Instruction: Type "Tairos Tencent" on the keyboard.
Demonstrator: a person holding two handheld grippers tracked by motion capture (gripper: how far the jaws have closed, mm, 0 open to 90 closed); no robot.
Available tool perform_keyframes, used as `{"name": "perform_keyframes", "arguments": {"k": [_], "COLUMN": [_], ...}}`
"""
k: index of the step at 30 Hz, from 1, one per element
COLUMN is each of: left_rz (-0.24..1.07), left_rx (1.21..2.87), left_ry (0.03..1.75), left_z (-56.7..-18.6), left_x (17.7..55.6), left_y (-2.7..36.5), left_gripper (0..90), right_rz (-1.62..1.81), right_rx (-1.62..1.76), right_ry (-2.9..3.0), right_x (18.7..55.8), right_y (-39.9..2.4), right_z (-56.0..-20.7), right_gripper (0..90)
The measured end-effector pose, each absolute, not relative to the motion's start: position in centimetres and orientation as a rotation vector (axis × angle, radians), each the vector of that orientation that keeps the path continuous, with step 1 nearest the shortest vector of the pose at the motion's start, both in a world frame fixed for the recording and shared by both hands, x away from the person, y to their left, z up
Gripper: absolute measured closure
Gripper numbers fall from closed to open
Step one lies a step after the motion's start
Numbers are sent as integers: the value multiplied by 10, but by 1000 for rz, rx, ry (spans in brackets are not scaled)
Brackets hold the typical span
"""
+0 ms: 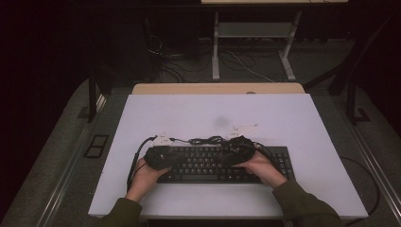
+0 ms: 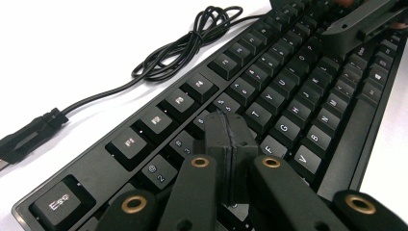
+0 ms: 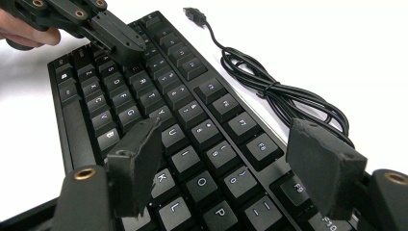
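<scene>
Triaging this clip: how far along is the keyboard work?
Done: the keyboard lies flat on the table, its cable bundled beside it, plug loose.
In hand: the left gripper, shut, tips down on the keys near the number row; the right gripper, open, hovers over the right-hand letter keys.
Left: no key looks visibly pressed; anything further I can't judge.

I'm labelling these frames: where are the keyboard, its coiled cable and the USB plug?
keyboard (image 1: 208,163), high view, on the middle key rows.
coiled cable (image 3: 269,91), right gripper view, on the bundled loops.
USB plug (image 3: 194,12), right gripper view, on the plug body.
</scene>
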State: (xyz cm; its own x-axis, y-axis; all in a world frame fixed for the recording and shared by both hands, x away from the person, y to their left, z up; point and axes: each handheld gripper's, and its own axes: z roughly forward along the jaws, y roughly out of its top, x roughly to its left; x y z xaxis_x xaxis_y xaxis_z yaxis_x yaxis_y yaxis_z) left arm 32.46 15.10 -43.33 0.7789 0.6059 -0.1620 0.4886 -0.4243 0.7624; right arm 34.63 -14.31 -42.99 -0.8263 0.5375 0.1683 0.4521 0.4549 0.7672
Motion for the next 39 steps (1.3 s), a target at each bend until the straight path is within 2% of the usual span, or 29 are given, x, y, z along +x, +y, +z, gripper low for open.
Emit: {"name": "perform_keyframes", "arguments": {"k": [7, 14, 23, 31, 35, 39], "left_rz": [174, 171, 179, 176, 184, 189], "left_rx": [2086, 2084, 2081, 2071, 2068, 2067], "left_ry": [808, 799, 817, 844, 842, 847], "left_z": [-430, -428, -428, -430, -430, -431], "left_x": [322, 319, 316, 315, 314, 314], "left_y": [153, 153, 154, 155, 155, 154], "left_gripper": [889, 838, 638, 467, 421, 398], "right_rz": [1328, 1360, 1411, 1431, 1439, 1433], "right_rx": [888, 890, 871, 842, 810, 783], "right_ry": [2590, 2603, 2625, 2666, 2702, 2741], "right_x": [346, 345, 342, 338, 335, 332], "right_y": [-144, -143, -142, -138, -134, -128], "right_z": [-429, -428, -425, -425, -426, -428], "right_gripper": [298, 425, 657, 823, 888, 895]}}
